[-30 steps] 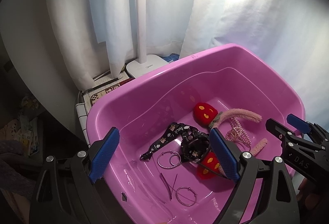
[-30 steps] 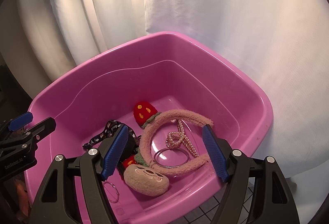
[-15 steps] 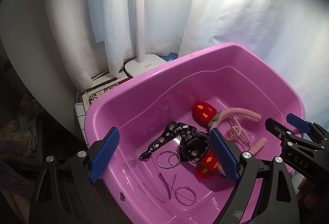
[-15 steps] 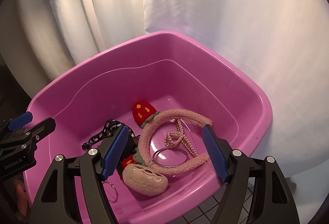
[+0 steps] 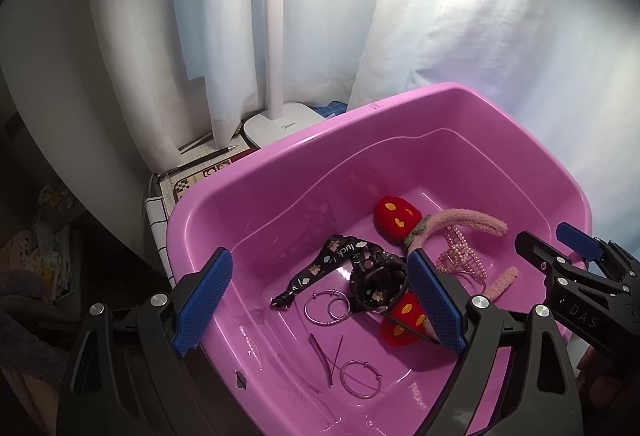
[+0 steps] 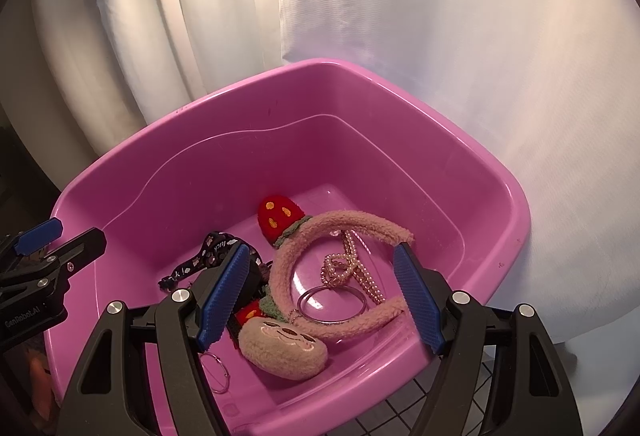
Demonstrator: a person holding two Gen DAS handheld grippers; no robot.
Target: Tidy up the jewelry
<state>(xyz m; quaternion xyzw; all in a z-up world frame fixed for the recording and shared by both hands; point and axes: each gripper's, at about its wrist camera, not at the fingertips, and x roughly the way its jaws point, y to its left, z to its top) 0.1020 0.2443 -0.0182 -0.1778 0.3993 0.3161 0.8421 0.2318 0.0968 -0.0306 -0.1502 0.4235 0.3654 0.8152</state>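
A pink plastic tub (image 5: 256, 172) (image 6: 492, 172) holds the jewelry. Inside lie a fuzzy pink headband with red strawberry ends (image 6: 352, 220) (image 5: 472, 218), a pearl chain (image 6: 352, 266) (image 5: 460, 256), a black printed strap with a black watch (image 5: 376, 276), silver hoop rings (image 5: 326, 308) (image 5: 360, 378), a large silver ring (image 6: 332, 302) and a beige plush charm (image 6: 284, 350). My left gripper (image 5: 320, 302) is open and empty above the tub's near left. My right gripper (image 6: 320, 296) is open and empty above the headband and pearls.
White curtains hang behind the tub. A white lamp base and pole (image 5: 280, 122) stand at the back left next to a pen on checked paper (image 5: 208, 156). A tiled surface (image 6: 400, 412) shows under the tub's near edge.
Both grippers have drawn back and up very slightly, so the tub sits a little lower in view. Nothing in the tub has moved.
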